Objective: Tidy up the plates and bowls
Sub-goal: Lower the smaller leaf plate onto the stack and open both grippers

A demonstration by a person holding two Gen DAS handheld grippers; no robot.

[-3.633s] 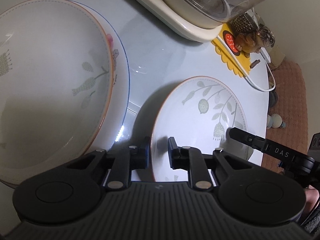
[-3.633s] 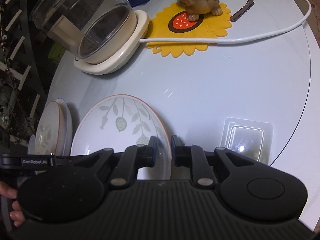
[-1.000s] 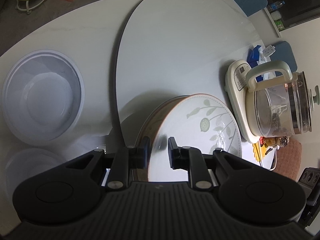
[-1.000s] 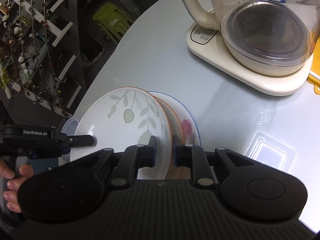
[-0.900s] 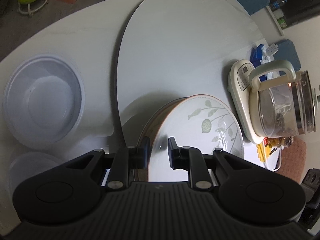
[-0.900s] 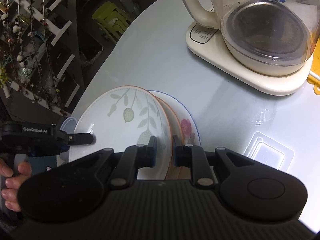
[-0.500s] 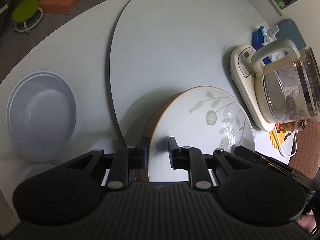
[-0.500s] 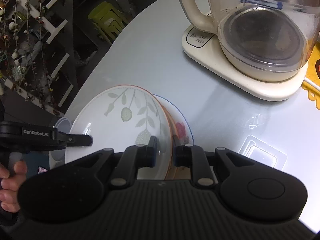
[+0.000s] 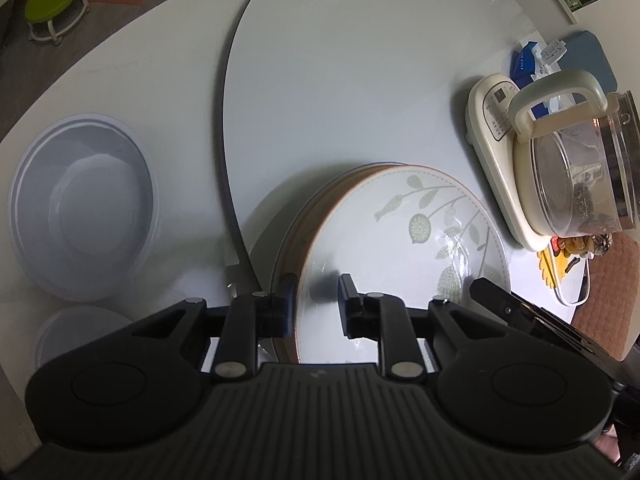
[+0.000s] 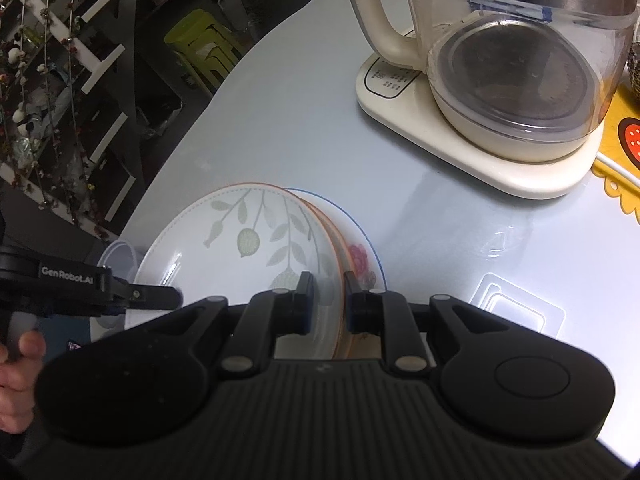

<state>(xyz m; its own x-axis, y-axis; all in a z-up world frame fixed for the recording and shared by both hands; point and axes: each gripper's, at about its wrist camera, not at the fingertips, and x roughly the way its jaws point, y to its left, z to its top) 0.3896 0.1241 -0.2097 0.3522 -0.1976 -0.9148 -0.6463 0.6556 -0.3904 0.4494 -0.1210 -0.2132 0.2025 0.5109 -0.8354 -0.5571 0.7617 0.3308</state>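
A white leaf-patterned plate (image 9: pixel 400 248) with an orange rim is held from both sides over a stack of plates. My left gripper (image 9: pixel 313 304) is shut on its near rim. My right gripper (image 10: pixel 327 300) is shut on the opposite rim of the same plate (image 10: pixel 240 248). Under it lie an orange-rimmed plate (image 10: pixel 336 248) and a blue-rimmed flower plate (image 10: pixel 360 260). A clear plastic bowl (image 9: pixel 80 208) sits on the table to the left, with another clear container (image 9: pixel 76 332) below it.
A glass kettle (image 10: pixel 520 60) on a cream base (image 10: pixel 480 152) stands on the pale turntable (image 9: pixel 360 80). A yellow flower mat (image 10: pixel 624 152), a clear square lid (image 10: pixel 512 308) and a white cable (image 9: pixel 576 292) lie nearby. The table edge and floor lie beyond.
Both grippers carried the leaf plate from the open table over to the plate stack; in the last second it has sunk slightly closer to the stack, still held on both rims.
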